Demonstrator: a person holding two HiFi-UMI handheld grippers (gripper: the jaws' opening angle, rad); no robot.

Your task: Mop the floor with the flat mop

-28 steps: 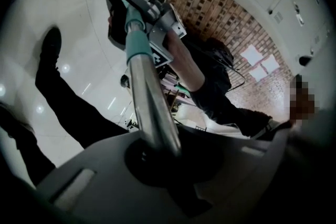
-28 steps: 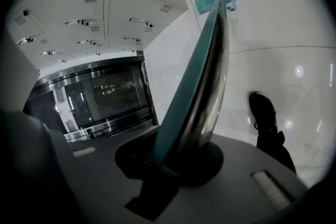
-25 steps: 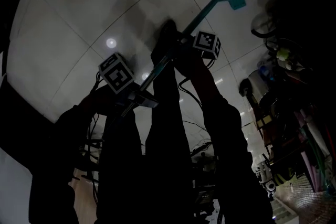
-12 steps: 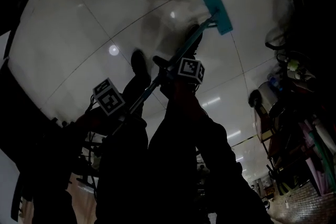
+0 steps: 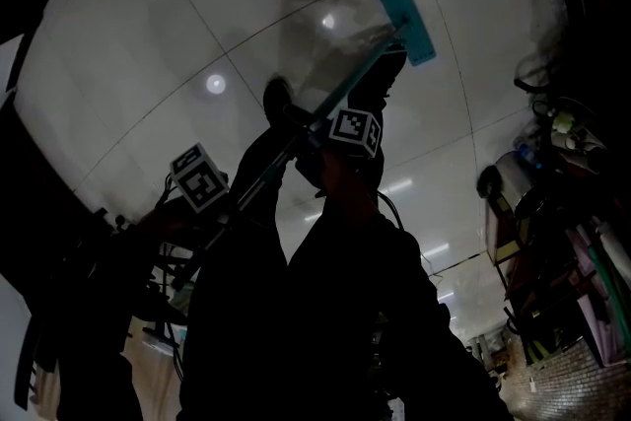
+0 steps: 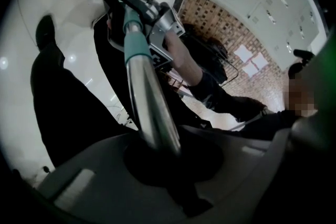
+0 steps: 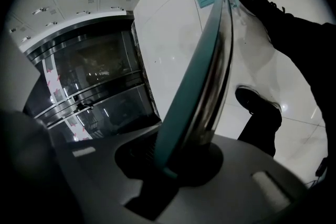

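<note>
The pale tiled floor (image 5: 138, 44) filled most of the head view. Across it slanted the flat mop (image 5: 347, 86), its teal head (image 5: 404, 5) flat on the tiles just beside a dark shoe (image 7: 257, 2) and possibly touching it, though the dim light left that unsure. Both tongs were clenched on the metal pole: the right gripper (image 7: 181, 162) nearer the head, the left gripper (image 6: 157, 157) farther up.

Dim, fisheye-warped frames; ceiling lights glare off the glossy floor (image 5: 148, 64).
</note>
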